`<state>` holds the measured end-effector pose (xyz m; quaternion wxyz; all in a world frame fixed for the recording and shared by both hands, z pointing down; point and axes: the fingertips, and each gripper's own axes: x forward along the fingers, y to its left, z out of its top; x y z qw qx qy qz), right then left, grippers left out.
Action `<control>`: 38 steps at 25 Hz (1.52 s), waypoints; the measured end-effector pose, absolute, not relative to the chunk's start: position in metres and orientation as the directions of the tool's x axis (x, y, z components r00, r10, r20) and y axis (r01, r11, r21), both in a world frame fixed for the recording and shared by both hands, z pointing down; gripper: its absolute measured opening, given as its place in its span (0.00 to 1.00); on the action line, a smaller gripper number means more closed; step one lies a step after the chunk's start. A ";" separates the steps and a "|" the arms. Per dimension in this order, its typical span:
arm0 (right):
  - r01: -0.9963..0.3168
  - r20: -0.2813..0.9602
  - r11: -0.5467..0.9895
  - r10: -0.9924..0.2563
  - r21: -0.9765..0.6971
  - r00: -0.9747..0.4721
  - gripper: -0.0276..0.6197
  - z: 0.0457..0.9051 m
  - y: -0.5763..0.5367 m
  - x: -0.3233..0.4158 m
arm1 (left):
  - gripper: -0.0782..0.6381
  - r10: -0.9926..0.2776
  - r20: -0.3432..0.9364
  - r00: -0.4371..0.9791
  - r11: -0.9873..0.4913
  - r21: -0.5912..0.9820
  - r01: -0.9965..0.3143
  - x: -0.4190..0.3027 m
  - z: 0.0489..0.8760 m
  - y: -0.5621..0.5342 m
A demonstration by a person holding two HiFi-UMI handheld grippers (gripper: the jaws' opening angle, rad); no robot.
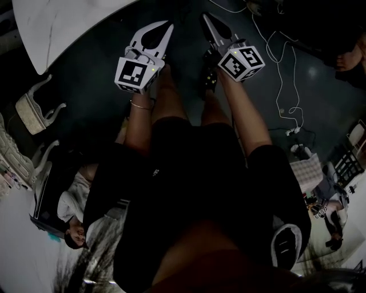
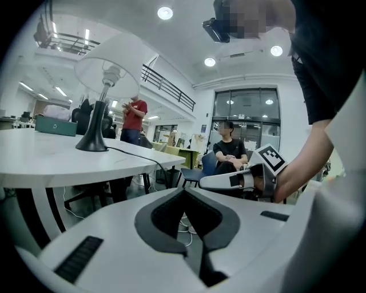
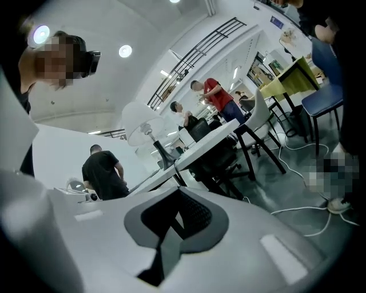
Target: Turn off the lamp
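Clenched on nothing, the left gripper (image 1: 170, 24) and the right gripper (image 1: 206, 17) sit side by side at the end of the person's outstretched forearms. Both pairs of jaws are pressed together, with no object between them in either gripper view. Both tools hang over the dark floor (image 1: 91, 80), just short of the edge of the white table (image 2: 51, 160), and point roughly level toward it. That pose suggests an approach, not contact.

On the table, well apart from either tool, stands the lamp (image 2: 104, 94), with a pale shade on a black flared base. It sits upright, and a black cord (image 2: 137, 155) trails from the base across the tabletop and over the near edge. The room is too bright to tell whether the bulb is lit, and no switch can be made out on the base or the cord.

Shut jaws likely serve as a single blunt tip for pressing a button, so the switch-off appears not yet begun. Beyond the table, onlookers (image 2: 230, 151) stand and sit, clear of the work.
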<state>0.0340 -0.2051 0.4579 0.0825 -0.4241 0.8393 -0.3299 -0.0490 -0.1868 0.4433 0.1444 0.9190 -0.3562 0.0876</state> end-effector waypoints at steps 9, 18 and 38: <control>-0.625 0.103 0.454 -0.752 -0.635 -0.651 0.04 0.418 -0.190 0.038 | 0.12 -0.623 0.262 0.737 -0.719 0.177 -0.672 -0.033 0.405 -0.180; -0.575 0.053 0.501 -0.722 -0.647 -0.689 0.04 0.374 -0.184 0.032 | 0.12 -0.655 0.224 0.721 -0.715 0.125 -0.688 -0.030 0.358 -0.172; -0.503 -0.038 0.625 -0.648 -0.597 -0.760 0.04 0.283 -0.164 0.023 | 0.12 -0.716 0.144 0.684 -0.681 0.076 -0.729 -0.024 0.265 -0.167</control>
